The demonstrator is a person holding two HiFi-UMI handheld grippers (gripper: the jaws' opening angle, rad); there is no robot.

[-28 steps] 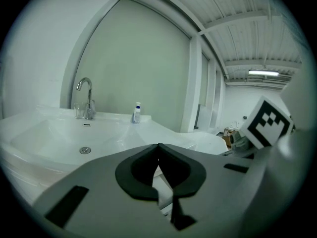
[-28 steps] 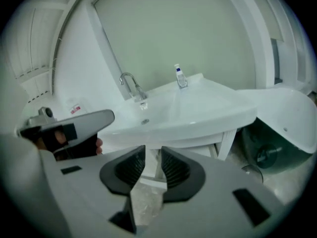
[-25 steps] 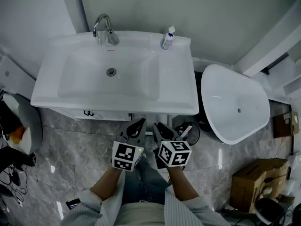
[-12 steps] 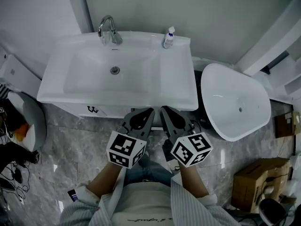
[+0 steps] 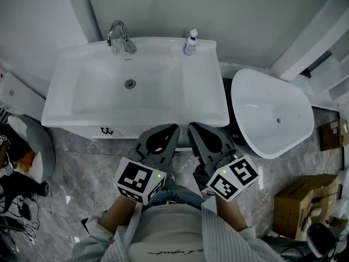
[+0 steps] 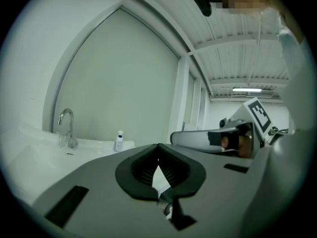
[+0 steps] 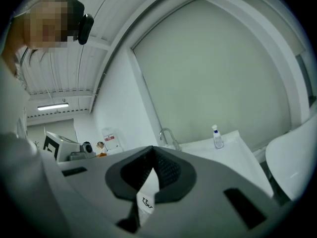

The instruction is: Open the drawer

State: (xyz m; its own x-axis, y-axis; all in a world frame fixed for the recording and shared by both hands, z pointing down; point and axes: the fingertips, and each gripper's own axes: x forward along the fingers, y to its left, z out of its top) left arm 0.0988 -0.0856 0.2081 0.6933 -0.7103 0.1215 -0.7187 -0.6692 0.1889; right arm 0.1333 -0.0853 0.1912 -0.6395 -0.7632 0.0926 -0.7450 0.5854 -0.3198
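- Judging from how things lie, the task is at its approach. The white flat-fronted drawer (image 5: pixel 131 132) under the white ceramic washbasin (image 5: pixel 65 111) looks shut. It shows only as a thin strip below the basin's near rim.
- A small dark mark (image 5: pixel 107 130) sits on the left part of that strip. Whether it is a handle or only print is too small to tell.
- The left claw (image 5: pixel 172 129) and the right claw (image 5: pixel 193 127) hang side by side near the drawer's right end, pointing toward the far wall. As far as the head view shows, neither touches the front.
- Left claw: its own view shows the two dark ribbed pads (image 6: pixel 173 171) meeting at their tips, with nothing between them.
- Right claw: its jaws have just been closing and stand together, tips touching, empty. Only a white surface with a dark squiggle, likely the drawer's mark, shows through the slit behind them.
- The next move, as I judge it, is for one claw to part its jaws, come down to the drawer's lip or handle, clamp there, and pull straight toward the near side.
- The other claw has no evident job and is best kept off the front.
- Nearby, a curved chrome tap (image 5: pixel 117 34) and a small clear bottle with a blue-and-white cap (image 5: pixel 190 42) stand on the basin's far rim. A white oval tub (image 5: pixel 272 119) stands to the right.
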